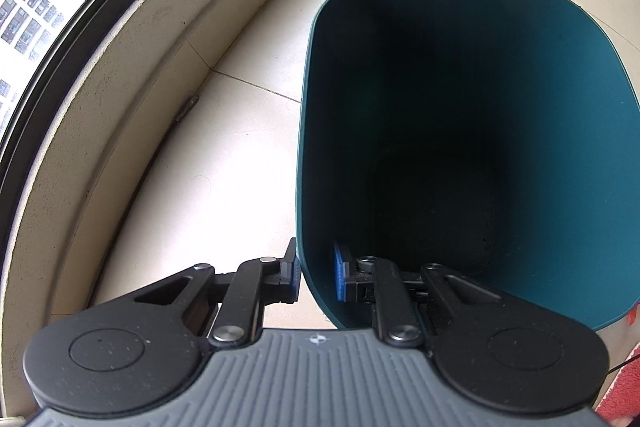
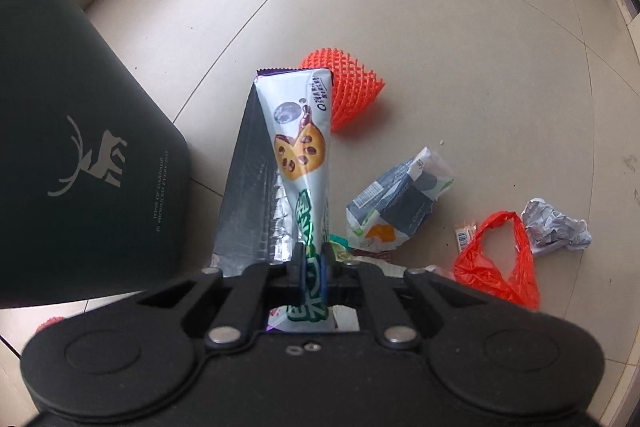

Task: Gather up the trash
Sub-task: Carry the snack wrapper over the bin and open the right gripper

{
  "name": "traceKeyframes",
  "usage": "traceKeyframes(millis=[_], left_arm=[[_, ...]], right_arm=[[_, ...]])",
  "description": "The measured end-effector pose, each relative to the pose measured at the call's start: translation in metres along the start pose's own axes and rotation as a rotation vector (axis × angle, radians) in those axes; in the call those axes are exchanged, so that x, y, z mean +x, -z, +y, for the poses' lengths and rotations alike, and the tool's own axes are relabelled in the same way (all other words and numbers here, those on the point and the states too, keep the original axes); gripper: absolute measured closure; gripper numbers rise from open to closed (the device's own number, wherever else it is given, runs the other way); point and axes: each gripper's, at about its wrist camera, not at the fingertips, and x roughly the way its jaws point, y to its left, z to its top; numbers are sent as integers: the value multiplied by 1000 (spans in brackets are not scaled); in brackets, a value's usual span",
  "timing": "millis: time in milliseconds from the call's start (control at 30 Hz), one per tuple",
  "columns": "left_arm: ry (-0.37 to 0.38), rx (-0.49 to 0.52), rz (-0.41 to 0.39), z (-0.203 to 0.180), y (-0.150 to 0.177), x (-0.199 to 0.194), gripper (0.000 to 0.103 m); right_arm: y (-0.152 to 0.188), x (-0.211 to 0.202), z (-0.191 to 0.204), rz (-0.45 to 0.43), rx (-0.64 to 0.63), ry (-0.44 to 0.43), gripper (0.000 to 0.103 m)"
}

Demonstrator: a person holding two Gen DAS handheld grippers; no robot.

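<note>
Pinching a long snack wrapper (image 2: 302, 155) in the right gripper (image 2: 313, 267), jaws closed tight on its lower end. Showing a pale, glossy face printed with a biscuit picture and green lettering, a purple strip at the far end, and a silver foil inner side folded out to the left. Hanging clear of the tiled floor (image 2: 400, 7), just right of the dark green trash bin (image 2: 80, 147) bearing a deer emblem and small print.

Clamping the left gripper (image 1: 318, 273) on that bin's near rim (image 1: 308, 267), one blue pad inside the wall, one outside.

Leaving other litter lying beyond: an orange foam net (image 2: 348, 87) partly hidden behind the wrapper, a crumpled paper packet (image 2: 396, 207), a red plastic bag (image 2: 500, 259), a crumpled grey wad (image 2: 556, 227).

Losing the bin's bottom in shadow, too dark to read. Hiding the wrapper's gripped end between the pads.
</note>
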Motion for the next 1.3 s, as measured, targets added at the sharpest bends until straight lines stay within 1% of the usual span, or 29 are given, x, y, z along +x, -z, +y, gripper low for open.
traceKeyframes(millis=[100,133,233,333,400,500,600,667,700,800,867,1000,1167,1300], left_arm=[[-3,3,3,-1,2,0,87],[-7,6,3,-2,3,0,87],[-1,1,5,-3,3,1,87],[26,-17,18,0,5,2,87],[32,-21,13,0,5,-1,87],[38,-27,11,1,4,-3,87],[46,-28,5,0,4,-6,87],[54,-31,4,0,3,-7,87],[58,-32,3,0,3,-8,87],[60,-27,-4,18,5,0,87],[59,-26,-6,18,6,1,87],[53,-26,-13,17,12,11,87],[55,-24,-11,15,12,11,87],[59,-24,-9,14,11,10,87]], right_arm=[[-20,-70,9,-112,-37,-76,98],[-25,-88,14,-133,-46,-103,98],[-34,-129,35,-161,-81,-194,98],[-35,-145,73,-163,-160,-247,98],[-37,-141,97,-149,-208,-259,98],[-43,-122,137,-125,-267,-238,98],[-48,-99,164,-84,-306,-219,98],[-49,-89,184,-65,-337,-189,98],[-47,-82,189,-53,-342,-180,98],[-48,-60,200,-10,-345,-162,98],[-49,-42,208,23,-359,-131,98],[-48,-18,218,75,-382,-102,97],[-53,-6,221,98,-388,-83,96],[-51,0,225,107,-387,-68,93]])
